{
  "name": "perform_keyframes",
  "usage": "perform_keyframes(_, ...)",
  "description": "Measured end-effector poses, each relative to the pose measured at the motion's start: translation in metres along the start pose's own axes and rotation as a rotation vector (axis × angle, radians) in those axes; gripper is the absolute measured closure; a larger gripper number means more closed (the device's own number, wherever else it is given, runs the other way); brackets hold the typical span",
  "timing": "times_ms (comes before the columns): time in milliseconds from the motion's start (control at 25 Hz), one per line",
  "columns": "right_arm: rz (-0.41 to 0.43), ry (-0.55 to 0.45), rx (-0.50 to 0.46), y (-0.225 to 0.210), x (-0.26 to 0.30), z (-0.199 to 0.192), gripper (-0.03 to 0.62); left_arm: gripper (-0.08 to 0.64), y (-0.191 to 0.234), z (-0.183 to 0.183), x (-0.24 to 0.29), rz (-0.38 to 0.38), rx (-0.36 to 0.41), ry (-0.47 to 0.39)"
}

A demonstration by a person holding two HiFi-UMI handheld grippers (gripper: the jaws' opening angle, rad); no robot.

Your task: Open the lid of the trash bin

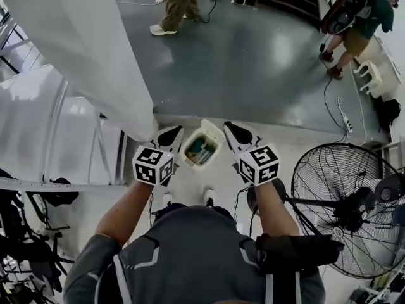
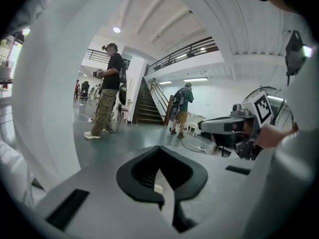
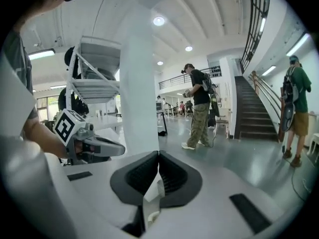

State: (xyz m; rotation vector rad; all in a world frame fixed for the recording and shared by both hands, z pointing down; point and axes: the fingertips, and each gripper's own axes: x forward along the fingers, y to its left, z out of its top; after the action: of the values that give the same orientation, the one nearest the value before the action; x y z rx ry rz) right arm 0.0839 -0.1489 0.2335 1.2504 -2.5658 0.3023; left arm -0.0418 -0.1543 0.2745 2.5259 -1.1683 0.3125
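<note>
Left gripper view: I've got the left gripper (image 2: 158,149) with its dark jaws pinched tip to tip, nothing caught between them.
Right gripper view: the right gripper (image 3: 158,154) matches it, jaws closed at the tips and holding nothing. A sliver of white shows through the gap lower down, and I can't tell what it is.
Head view: I see both grippers side by side, one in each hand, marker cubes facing up.
Trash bin (image 1: 217,135): small and white, down on the pale floor right between the two gripper tips. I can't tell whether either tip touches its rim.
Bin top: I'm looking straight into it, with blue-green contents (image 1: 201,149) showing inside.
Left side: white column (image 1: 95,43) close by.
Right side: black standing fan (image 1: 345,208).
Beyond: grey-green floor (image 1: 253,56), a person in camouflage trousers (image 1: 180,5) standing, and another person (image 1: 354,18) bending over a cable.
</note>
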Motion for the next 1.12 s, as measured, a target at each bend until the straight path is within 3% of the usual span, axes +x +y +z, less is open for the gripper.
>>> perform_keyframes(240, -0.029, -0.101, -0.043, -0.007, -0.025, 0.065, 0.565, 0.552, -0.004, 0.056, -0.027, -0.024, 0.087, -0.048)
perform_keyframes(360, -0.057, -0.150, -0.072, -0.015, -0.040, 0.091, 0.565, 0.552, -0.004, 0.083, -0.039, 0.011, 0.183, -0.080)
perform_keyframes(600, -0.151, -0.253, -0.105, -0.034, -0.080, 0.136, 0.565, 0.552, 0.001, 0.149, -0.071, 0.099, 0.247, -0.207)
perform_keyframes(720, -0.163, -0.298, -0.089, -0.039, -0.086, 0.153, 0.565, 0.552, 0.015, 0.175, -0.083, 0.157, 0.248, -0.274)
perform_keyframes(880, -0.201, -0.309, -0.092, -0.045, -0.096, 0.161, 0.565, 0.552, 0.016, 0.191, -0.096, 0.148, 0.204, -0.338)
perform_keyframes(1120, -0.228, -0.312, -0.078, -0.047, -0.101, 0.158, 0.566, 0.552, 0.011, 0.200, -0.102, 0.164, 0.237, -0.373)
